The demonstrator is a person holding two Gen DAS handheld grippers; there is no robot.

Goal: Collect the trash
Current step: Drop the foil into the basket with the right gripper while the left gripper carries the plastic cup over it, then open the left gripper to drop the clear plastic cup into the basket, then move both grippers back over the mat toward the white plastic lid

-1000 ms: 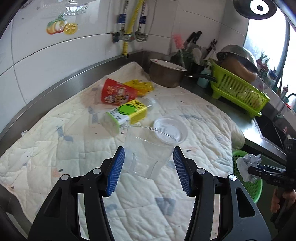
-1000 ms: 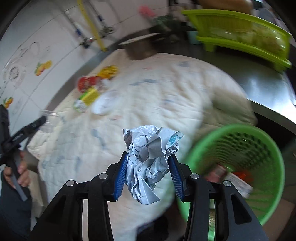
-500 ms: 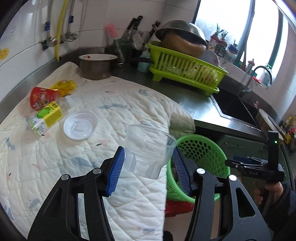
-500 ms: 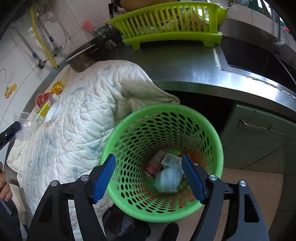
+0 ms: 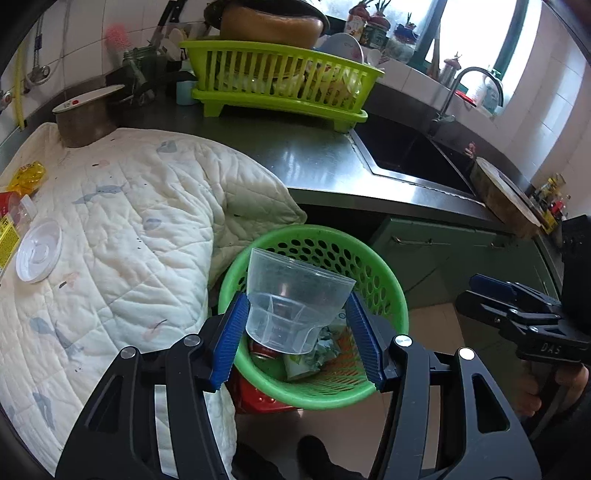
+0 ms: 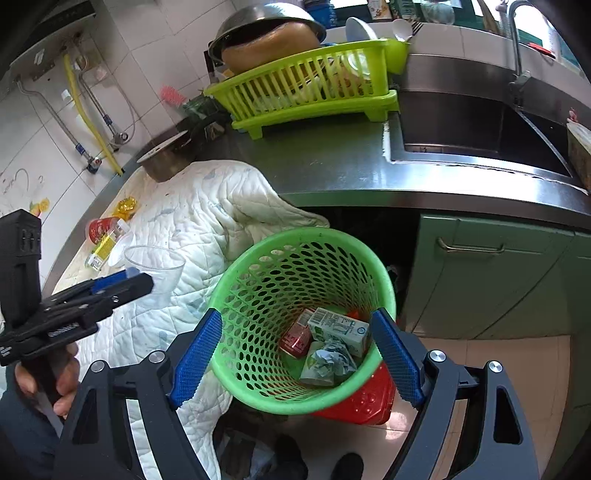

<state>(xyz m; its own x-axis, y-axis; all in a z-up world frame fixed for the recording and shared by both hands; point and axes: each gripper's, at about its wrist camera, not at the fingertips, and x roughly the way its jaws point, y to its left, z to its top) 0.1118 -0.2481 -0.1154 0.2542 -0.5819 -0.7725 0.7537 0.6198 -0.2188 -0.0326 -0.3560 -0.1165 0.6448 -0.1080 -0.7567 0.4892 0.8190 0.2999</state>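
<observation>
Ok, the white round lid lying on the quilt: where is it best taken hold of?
Probably by its rim, on the free right-hand edge, coming down from above and pinching across that edge. The white lid lies flat and shallow on the soft quilt, so a level approach from the side would find little to grip.

White tiled wall [image 6: 44,155] behind a steel countertop [image 5: 314,158], with a yellow hose [image 6: 86,110] and metal pipes fixed to it. Sunken sink [image 5: 410,155] with a curved tap [image 5: 465,85] under a bright window [image 5: 476,33]. Green cabinet doors [image 6: 491,280] below; pale tiled floor [image 6: 480,350]. Daylight throughout.
</observation>
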